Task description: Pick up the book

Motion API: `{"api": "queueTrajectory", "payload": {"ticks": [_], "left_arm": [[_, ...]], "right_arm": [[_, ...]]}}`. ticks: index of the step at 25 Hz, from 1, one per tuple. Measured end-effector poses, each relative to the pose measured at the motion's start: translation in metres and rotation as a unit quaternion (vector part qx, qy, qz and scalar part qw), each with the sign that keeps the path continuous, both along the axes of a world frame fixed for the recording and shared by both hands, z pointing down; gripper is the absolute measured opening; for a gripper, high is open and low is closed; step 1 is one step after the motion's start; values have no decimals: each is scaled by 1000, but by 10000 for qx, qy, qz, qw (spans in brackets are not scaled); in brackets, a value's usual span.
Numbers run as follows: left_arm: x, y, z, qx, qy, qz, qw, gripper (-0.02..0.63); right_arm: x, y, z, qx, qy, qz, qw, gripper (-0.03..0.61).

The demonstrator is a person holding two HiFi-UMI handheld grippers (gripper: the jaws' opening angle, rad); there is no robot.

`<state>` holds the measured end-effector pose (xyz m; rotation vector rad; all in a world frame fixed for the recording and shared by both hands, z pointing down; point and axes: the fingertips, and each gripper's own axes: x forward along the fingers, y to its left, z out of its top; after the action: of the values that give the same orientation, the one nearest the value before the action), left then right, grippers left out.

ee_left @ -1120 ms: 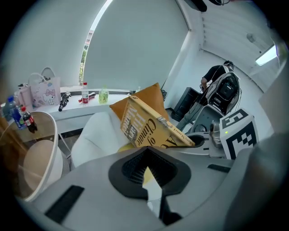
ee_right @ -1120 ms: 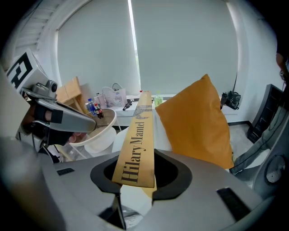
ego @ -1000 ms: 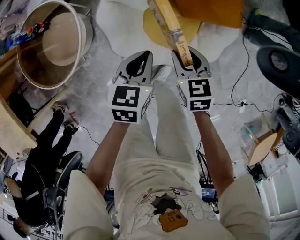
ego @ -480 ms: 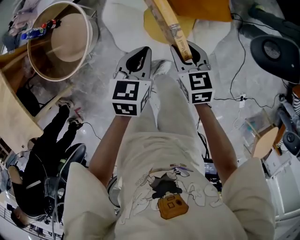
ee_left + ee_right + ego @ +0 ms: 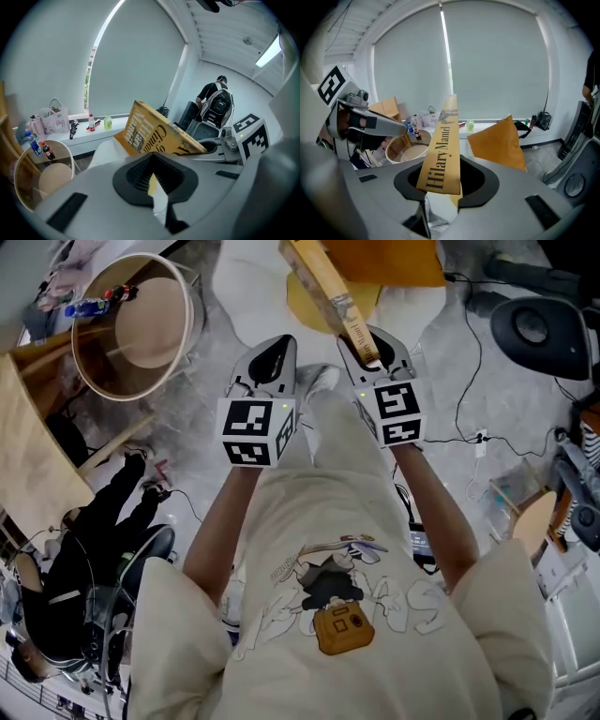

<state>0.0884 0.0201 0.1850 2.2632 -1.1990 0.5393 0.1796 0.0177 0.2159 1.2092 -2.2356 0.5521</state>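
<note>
In the head view, the book (image 5: 330, 292) is a thick yellow hardback held up off the floor, slanting away to the upper left. My right gripper (image 5: 373, 345) is shut on its near end. In the right gripper view the book's spine (image 5: 439, 150) with black lettering runs straight out from between the jaws of the right gripper (image 5: 440, 190). My left gripper (image 5: 275, 351) hangs beside it on the left, shut and empty. The left gripper view shows the book's cover (image 5: 157, 136) ahead and to the right, over the left gripper (image 5: 154, 185).
A round wooden tub (image 5: 131, 324) stands at the upper left. An orange cushion (image 5: 384, 259) and a white seat (image 5: 253, 282) lie ahead. Cables (image 5: 469, 437) run over the floor at right. A person in black (image 5: 84, 549) is at left.
Both grippers have risen together, the right one carrying the book. The floor, the tub and the cushion now look farther below.
</note>
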Motion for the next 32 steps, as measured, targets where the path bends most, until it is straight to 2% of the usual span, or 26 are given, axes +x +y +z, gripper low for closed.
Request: {"api": "queueTrajectory", "payload": {"ticks": [6, 11, 18, 27, 32], "left_arm": [[6, 12, -35, 277, -60, 49, 9996, 5], [1, 12, -55, 172, 144, -40, 9997, 5], [17, 28, -95, 415, 206, 94, 9989, 5], [31, 34, -116, 676, 278, 135, 9972, 3], [47, 41, -119, 658, 268, 213, 9972, 3]], "right_arm": [[12, 18, -36, 185, -57, -125, 9997, 155], [10, 21, -57, 265, -82, -204, 9994, 155], [23, 39, -86, 410, -248, -155, 9987, 155], [38, 59, -128, 792, -280, -251, 9962, 155], [49, 72, -143, 868, -286, -274, 9954, 155]]}}
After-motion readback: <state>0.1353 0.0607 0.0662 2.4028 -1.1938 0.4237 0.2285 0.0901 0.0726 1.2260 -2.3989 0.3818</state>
